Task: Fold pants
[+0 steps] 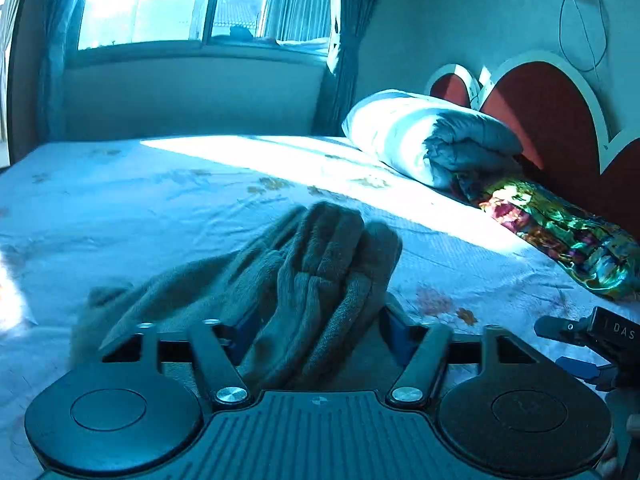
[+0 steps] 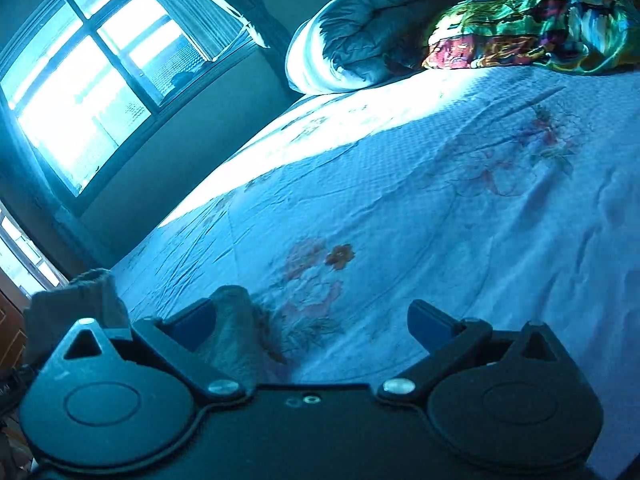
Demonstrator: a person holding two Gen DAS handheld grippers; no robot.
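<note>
Grey fleece pants (image 1: 304, 276) lie bunched on the bed in the left wrist view, a thick fold running between the fingers of my left gripper (image 1: 316, 324). Its blue pads press the fold from both sides, so it is shut on the pants. In the right wrist view a grey edge of the pants (image 2: 236, 328) lies by the left pad of my right gripper (image 2: 316, 324), whose fingers stand wide apart with only sheet between them. The right gripper also shows in the left wrist view at the right edge (image 1: 588, 344).
The bed has a pale floral sheet (image 2: 440, 208). A rolled white and grey duvet (image 1: 424, 136) and a colourful pillow (image 1: 560, 236) lie against the red headboard (image 1: 548, 108). A window (image 1: 176, 4) with curtains is beyond the bed.
</note>
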